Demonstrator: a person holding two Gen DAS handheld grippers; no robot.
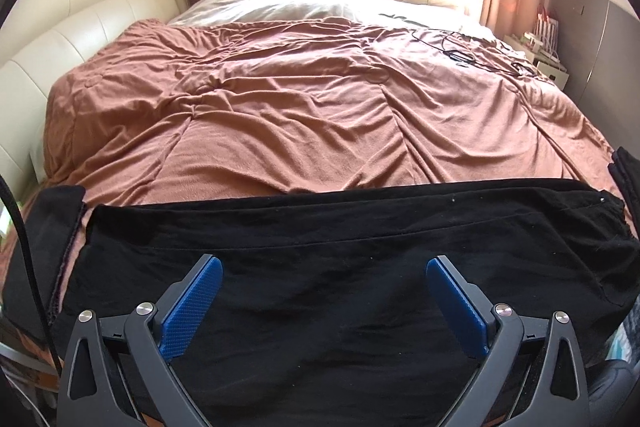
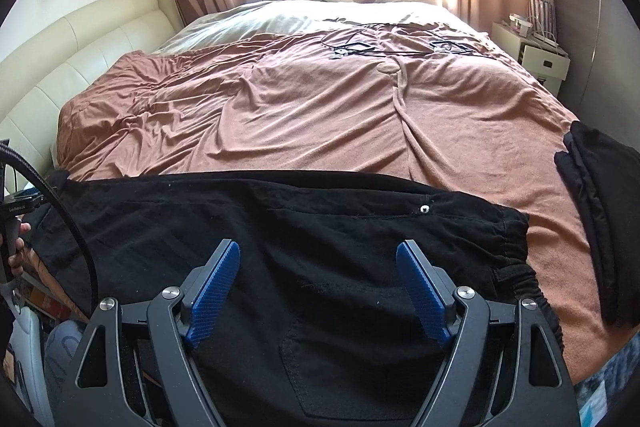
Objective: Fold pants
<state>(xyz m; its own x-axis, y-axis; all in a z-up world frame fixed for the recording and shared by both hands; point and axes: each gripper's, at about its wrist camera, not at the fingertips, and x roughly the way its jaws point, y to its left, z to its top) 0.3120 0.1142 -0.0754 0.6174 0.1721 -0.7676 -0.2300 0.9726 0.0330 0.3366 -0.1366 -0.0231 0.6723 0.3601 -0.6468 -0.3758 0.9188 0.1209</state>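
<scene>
Black pants (image 1: 320,227) lie spread across the near edge of the bed, also in the right wrist view (image 2: 280,219). Their elastic waistband (image 2: 520,251) is at the right, with a small metal snap (image 2: 425,207) near the top edge. The leg end (image 1: 60,227) lies at the left, partly turned up. My left gripper (image 1: 322,267) is open and empty, just above the leg part of the pants. My right gripper (image 2: 318,251) is open and empty, just above the seat part near a back pocket (image 2: 360,367).
A wrinkled brown blanket (image 1: 300,107) covers the bed. A folded black garment (image 2: 604,219) lies at the bed's right edge. Black cables (image 2: 380,45) lie far back. A cream headboard (image 1: 60,39) runs along the left. A white nightstand (image 2: 536,55) is at far right.
</scene>
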